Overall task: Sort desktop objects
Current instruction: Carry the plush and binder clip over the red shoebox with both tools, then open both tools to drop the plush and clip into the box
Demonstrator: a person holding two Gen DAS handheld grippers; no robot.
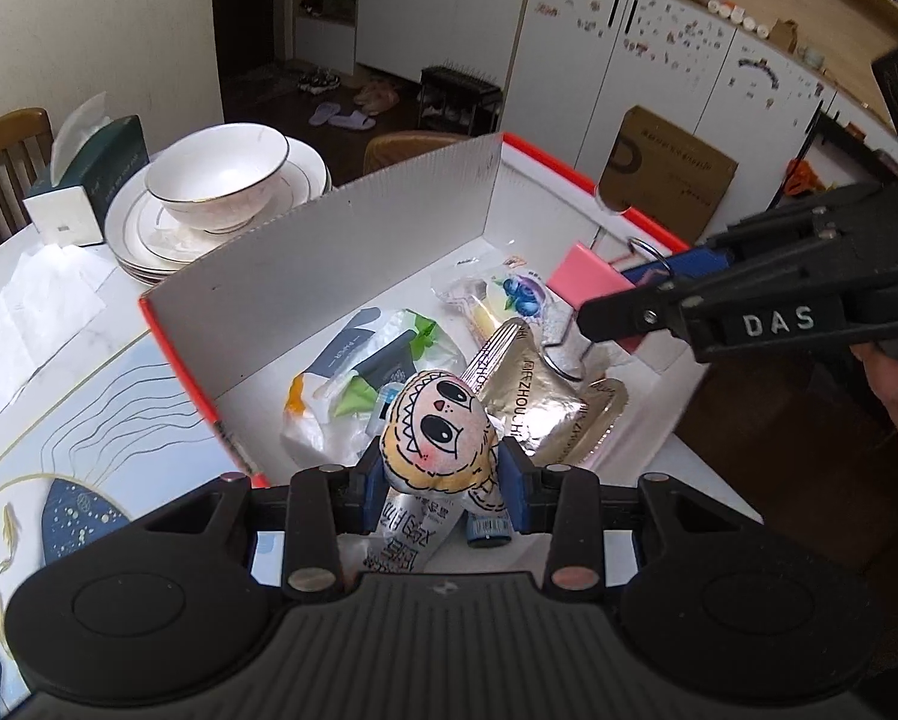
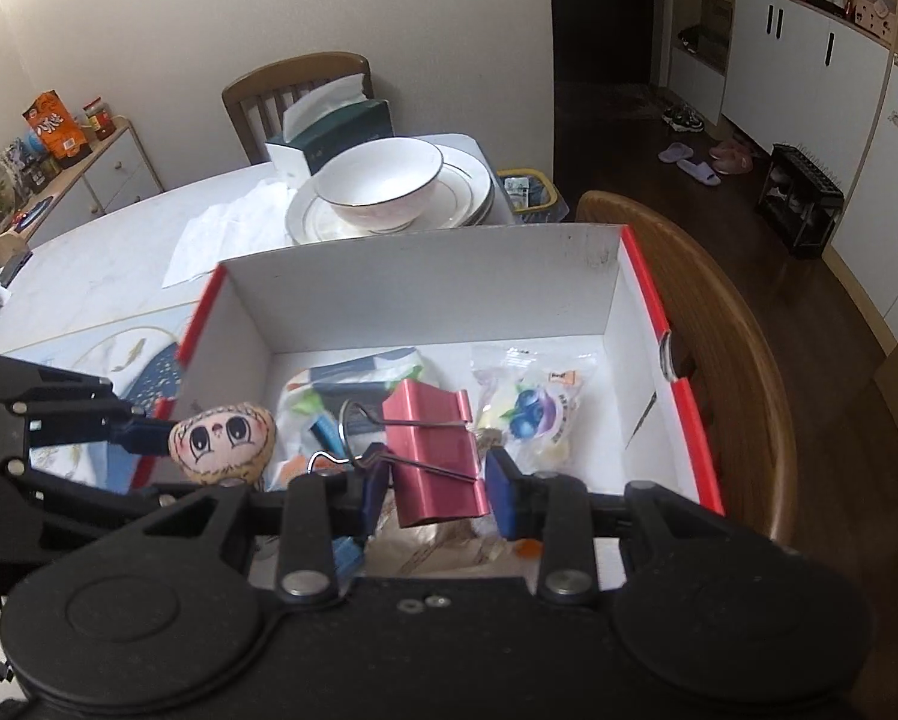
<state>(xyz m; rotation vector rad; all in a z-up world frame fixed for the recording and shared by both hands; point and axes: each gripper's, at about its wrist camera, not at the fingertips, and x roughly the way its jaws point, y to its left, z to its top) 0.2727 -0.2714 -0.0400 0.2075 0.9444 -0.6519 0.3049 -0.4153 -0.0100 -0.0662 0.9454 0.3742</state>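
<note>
A white box with red rim [image 1: 179, 354] [image 2: 647, 276] stands on the table and holds snack packets. My left gripper [image 1: 443, 486] is shut on a small doll-face pouch [image 1: 440, 432] above the box's near end; the pouch also shows in the right wrist view [image 2: 224, 441]. My right gripper [image 2: 437, 495] is shut on a pink binder clip [image 2: 434, 456] above the box; the clip [image 1: 590, 279] shows in the left wrist view too. In the box lie a silver packet [image 1: 539, 396], a blueberry packet [image 2: 530, 411] and a green-white tissue pack [image 1: 377, 360].
Stacked white plates with a bowl [image 1: 215, 177] [image 2: 383, 186] and a green tissue box [image 1: 98, 174] stand beyond the box. Loose paper [image 1: 23, 312] lies on the table. A patterned mat [image 1: 59, 450] lies left. A wooden chair [image 2: 719, 324] stands right of the box.
</note>
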